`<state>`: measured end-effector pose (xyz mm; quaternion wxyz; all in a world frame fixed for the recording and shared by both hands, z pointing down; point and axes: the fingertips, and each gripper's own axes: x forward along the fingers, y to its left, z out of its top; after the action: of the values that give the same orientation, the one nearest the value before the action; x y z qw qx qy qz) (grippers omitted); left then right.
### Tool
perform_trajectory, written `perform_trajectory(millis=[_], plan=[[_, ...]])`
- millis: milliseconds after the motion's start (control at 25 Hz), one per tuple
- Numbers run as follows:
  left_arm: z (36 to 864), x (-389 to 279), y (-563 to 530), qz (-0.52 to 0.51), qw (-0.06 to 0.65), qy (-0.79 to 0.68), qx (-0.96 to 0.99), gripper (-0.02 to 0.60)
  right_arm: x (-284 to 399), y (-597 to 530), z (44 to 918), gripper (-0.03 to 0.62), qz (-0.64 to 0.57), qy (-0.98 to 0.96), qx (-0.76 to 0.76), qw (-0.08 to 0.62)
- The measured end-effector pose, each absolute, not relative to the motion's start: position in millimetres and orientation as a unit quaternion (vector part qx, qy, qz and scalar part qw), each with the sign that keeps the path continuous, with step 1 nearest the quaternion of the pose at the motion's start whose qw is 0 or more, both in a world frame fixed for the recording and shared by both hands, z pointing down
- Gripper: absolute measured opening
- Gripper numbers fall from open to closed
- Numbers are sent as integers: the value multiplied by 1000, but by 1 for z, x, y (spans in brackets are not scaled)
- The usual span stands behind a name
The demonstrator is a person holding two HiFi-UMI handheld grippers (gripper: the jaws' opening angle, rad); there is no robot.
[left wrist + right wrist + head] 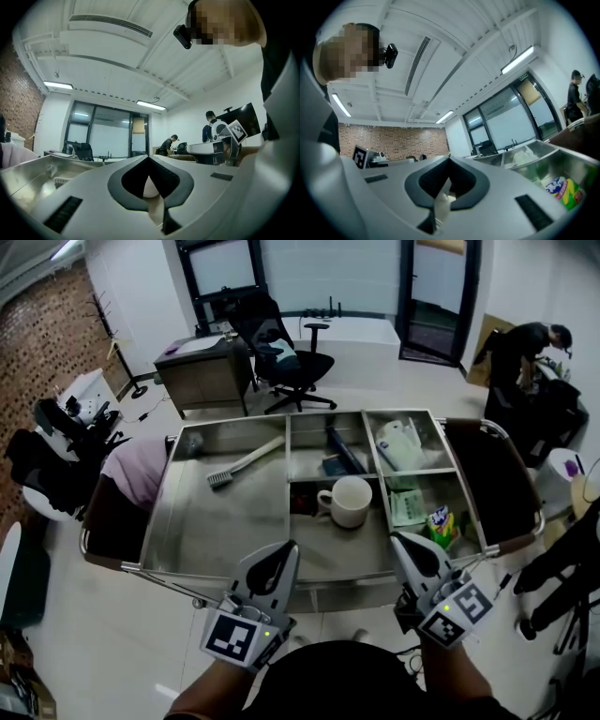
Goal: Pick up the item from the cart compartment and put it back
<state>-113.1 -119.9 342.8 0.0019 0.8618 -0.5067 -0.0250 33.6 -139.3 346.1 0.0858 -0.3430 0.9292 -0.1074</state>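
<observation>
White mug (349,501), the likeliest item for lifting, stands upright in the near middle compartment of a steel cart (187,521). Both handheld grippers hover at the cart's near edge, jaws pressed together with nothing between them: the left gripper (281,555) by the big left bay, the right gripper (405,546) just right of the mug's bay. The mug looks rigid, glossy and breakable, with some weight. A jaw on either side of its rim wall, or a pinch on the left-facing handle, should hold it. A brush (246,463) lies in the left bay, toward the far side.
</observation>
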Motion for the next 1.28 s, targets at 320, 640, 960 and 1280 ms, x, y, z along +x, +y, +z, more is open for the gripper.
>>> perform_trajectory(millis=[320,640,960,1280], plan=[[345,-108,-123,0,-8,-501,865,0,28,-134,346,13,-92,930,-348,70],[345,-98,-126,3,-12,-490,871,0,33,-138,358,11,-88,923,-371,54],[346,-93,-127,7,-13,-484,875,0,33,-138,360,11,-92,924,-368,55],[344,-93,-124,12,-14,-484,875,0,29,-138,360,11,-90,926,-364,48]])
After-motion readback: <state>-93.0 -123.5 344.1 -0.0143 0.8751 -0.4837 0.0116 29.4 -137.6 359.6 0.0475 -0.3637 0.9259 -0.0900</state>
